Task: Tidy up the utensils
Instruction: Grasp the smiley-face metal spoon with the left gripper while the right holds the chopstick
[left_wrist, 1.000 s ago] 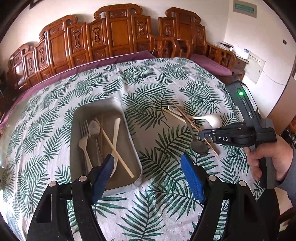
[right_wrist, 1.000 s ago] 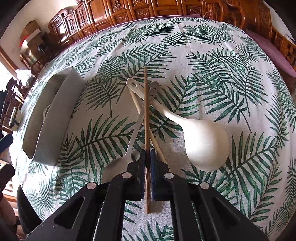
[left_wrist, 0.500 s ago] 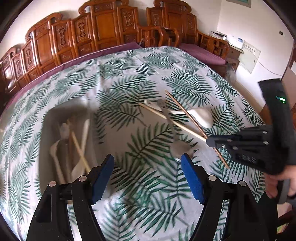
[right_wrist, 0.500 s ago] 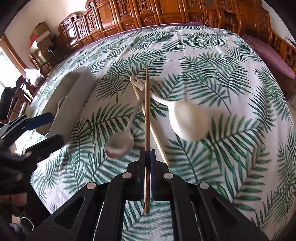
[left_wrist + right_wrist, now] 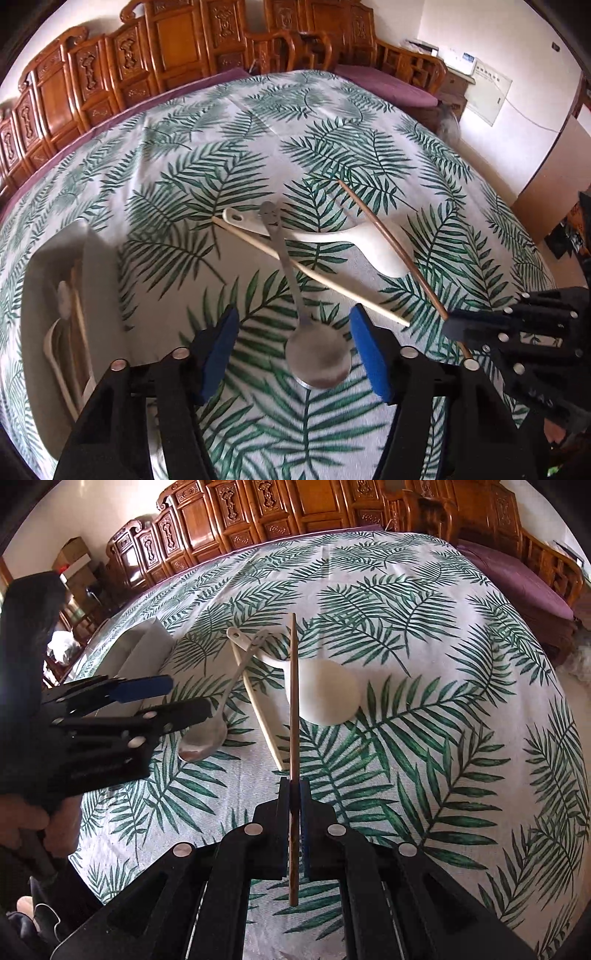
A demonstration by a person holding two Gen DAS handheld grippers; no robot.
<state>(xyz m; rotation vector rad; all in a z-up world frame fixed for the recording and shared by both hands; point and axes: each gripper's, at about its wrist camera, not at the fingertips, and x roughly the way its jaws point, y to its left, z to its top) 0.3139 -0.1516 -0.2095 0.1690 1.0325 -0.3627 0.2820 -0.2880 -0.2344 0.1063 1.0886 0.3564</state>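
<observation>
Tray [image 5: 44, 280]: grey, at the far left of the worktop [image 5: 207, 122]; several pale utensils and a light stick lie inside, blurred, exact count not readable.
Left tool [image 5: 293, 349]: released, blue pads wide apart, low over the bowl of the metal spoon [image 5: 317, 360]; the spoon bowl sits between the pads, contact not confirmed.
Metal spoon, position: on the leaf-print cloth, handle crossing over the pale chopstick [image 5: 314, 275] and reaching the white ladle's handle end.
White ladle [image 5: 369, 242]: on the cloth, right of the metal spoon's handle, touching the pile.
Dark chopstick [image 5: 293, 709]: clenched in the right tool [image 5: 294, 801], tip raised above the ladle, a short tail sticking out behind the pads.
Right tool, state: closed on the dark chopstick; seen from the left wrist view at the far right edge.
Risk 1: judged likely that lifting the metal spoon drags the pale chopstick beneath its handle, since the two cross.
Risk 2: the spoon bowl is smooth and rounded; a pinch there may slip or flip it.
Risk 3: the thin dark chopstick may pivot in the pads during travel to the tray, being held near one end.
Risk 4: both tools work close together; a collision is possible.
Writing: faint raised lettering on the tool bodies, not legible; wall panel text too small to read.
</observation>
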